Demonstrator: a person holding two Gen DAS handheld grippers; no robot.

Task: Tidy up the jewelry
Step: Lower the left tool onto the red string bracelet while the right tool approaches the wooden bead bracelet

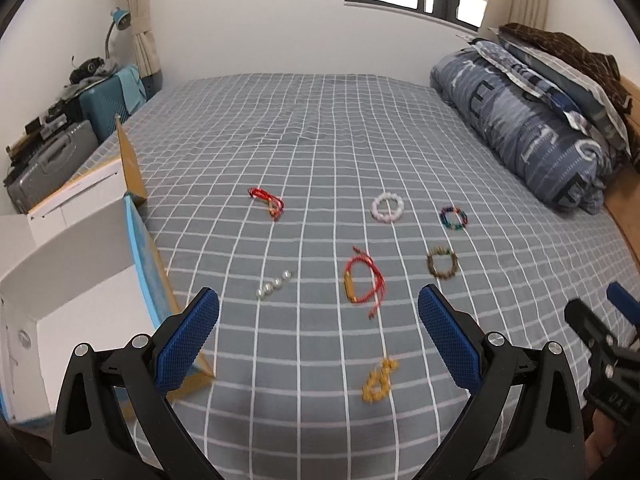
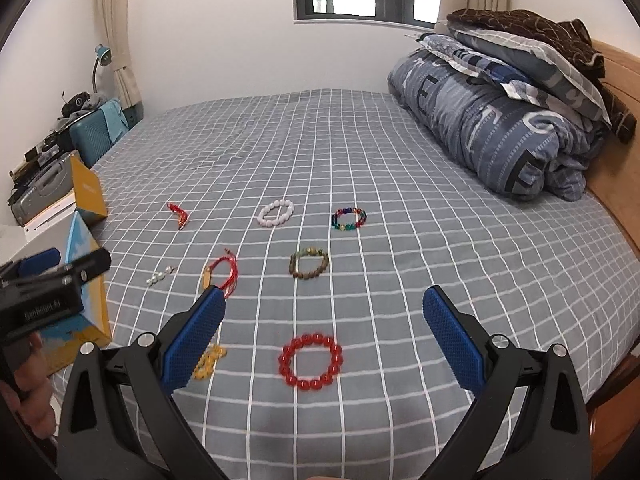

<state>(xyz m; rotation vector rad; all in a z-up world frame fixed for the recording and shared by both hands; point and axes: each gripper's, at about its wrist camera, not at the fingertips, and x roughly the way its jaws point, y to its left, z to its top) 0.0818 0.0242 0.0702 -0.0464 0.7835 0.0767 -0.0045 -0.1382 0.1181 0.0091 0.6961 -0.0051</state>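
Observation:
Several pieces of jewelry lie scattered on the grey checked bedsheet [image 1: 320,128]. My left gripper [image 1: 319,308] hangs open above a red cord bracelet [image 1: 362,280], with a short pearl string [image 1: 274,285] to its left and a yellow bead bracelet [image 1: 379,381] below. A red cord [image 1: 267,201], a white bead bracelet [image 1: 387,207], a multicoloured bracelet [image 1: 453,217] and a brown bead bracelet [image 1: 441,262] lie farther off. My right gripper [image 2: 323,305] is open above a red bead bracelet [image 2: 311,361]. An open white box [image 1: 76,280] stands at the left.
A rolled blue quilt [image 2: 500,136] with pillows and a brown blanket fills the far right of the bed. Suitcases [image 1: 52,164] and clutter stand beyond the left bed edge, under a desk lamp. A wooden bed frame [image 2: 618,184] borders the right side.

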